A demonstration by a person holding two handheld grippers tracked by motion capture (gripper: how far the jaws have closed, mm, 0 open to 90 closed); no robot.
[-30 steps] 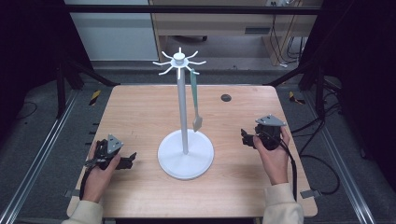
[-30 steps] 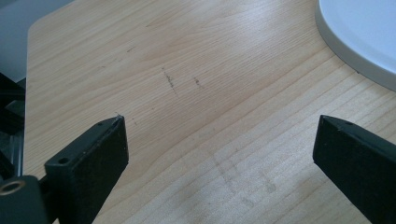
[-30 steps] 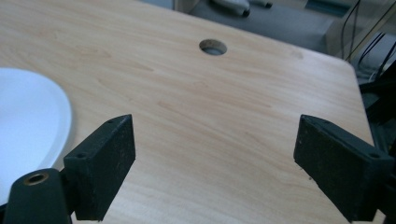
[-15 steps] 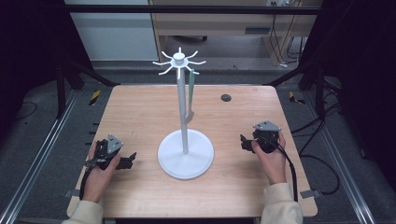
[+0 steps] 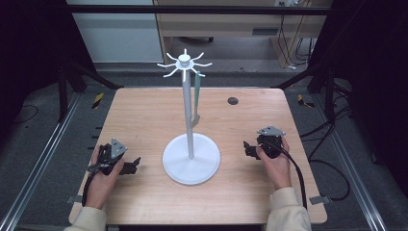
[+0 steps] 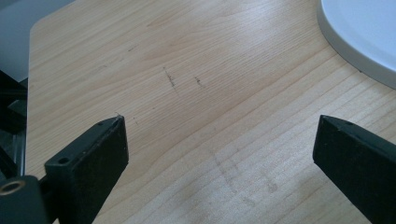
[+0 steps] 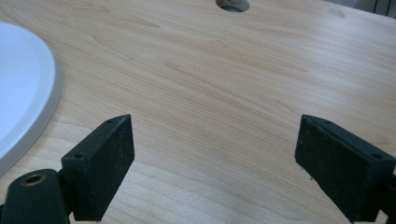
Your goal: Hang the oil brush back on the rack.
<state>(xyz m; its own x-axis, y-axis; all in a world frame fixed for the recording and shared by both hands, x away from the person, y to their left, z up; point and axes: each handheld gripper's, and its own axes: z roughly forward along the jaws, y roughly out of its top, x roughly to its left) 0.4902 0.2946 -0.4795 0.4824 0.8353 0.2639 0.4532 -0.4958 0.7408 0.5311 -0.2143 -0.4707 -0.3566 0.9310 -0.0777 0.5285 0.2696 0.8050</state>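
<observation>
Since a second ago the right gripper (image 5: 250, 149) has sunk toward the table (image 5: 144, 120)'s right edge, and the green strip (image 5: 196, 98) has swung in beside the pole. It hangs from the white stand (image 5: 191, 159), mid-table. Gripper views show both jaws wide, empty. The left gripper (image 5: 131, 166) rests near the front-left corner.

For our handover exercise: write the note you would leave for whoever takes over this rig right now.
Left gripper: open, nothing in it, low at the wooden table's left front.
Right gripper: open, nothing in it, low at the right.
White pole stand with round base and hook arms: upright, mid-table.
Green strap-like strip: hanging from one hook arm.
Done: strip hung, apparently.
Left: nothing obvious.
</observation>
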